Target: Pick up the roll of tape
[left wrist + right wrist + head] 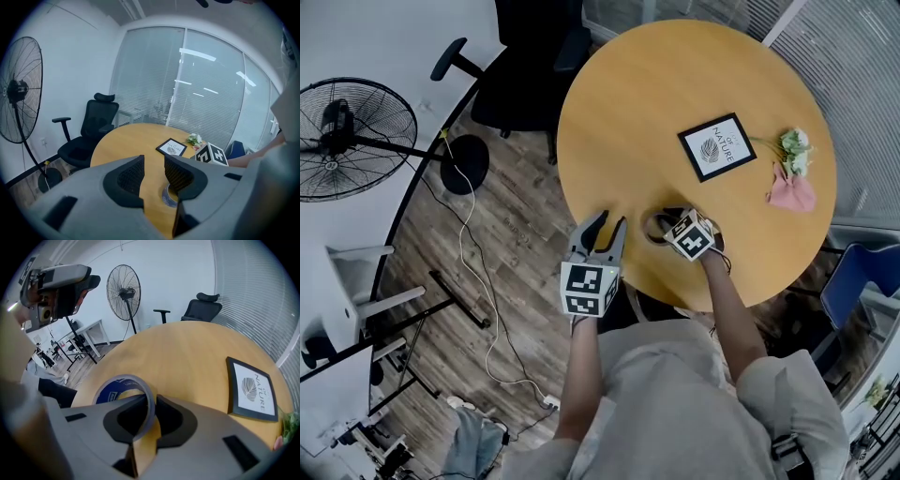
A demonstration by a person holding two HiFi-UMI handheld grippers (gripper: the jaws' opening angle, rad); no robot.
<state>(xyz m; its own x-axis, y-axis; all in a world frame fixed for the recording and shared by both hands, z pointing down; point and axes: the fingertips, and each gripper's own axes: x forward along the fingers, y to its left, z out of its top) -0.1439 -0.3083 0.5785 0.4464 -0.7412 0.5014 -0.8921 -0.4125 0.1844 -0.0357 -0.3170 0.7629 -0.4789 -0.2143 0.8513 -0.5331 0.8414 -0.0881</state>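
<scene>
The round wooden table (pixel 656 84) is the thing to go by. The roll of tape (pixel 107 391) is at the table's edge nearest the person, just in from the rim. The right gripper (pixel 151 401) points steeply down at it and has its jaws closed on the roll's wall, one jaw inside the ring and the other outside, with the wall pinched between the pads. I can't tell whether the roll is resting on the tabletop or has been lifted off it.

The left gripper (pixel 606 225) hangs over the same edge of the table, just beside the roll. Its jaws stand apart with only bare tabletop showing between them.

Nearer the table's middle lies a black picture frame (pixel 718 147) with a leaf print. At the table's rim beyond the frame lies a small bunch of flowers (pixel 794 150). A black office chair (pixel 530 56) stands at the table's far side. A floor fan (pixel 342 139) stands well away from the table.
</scene>
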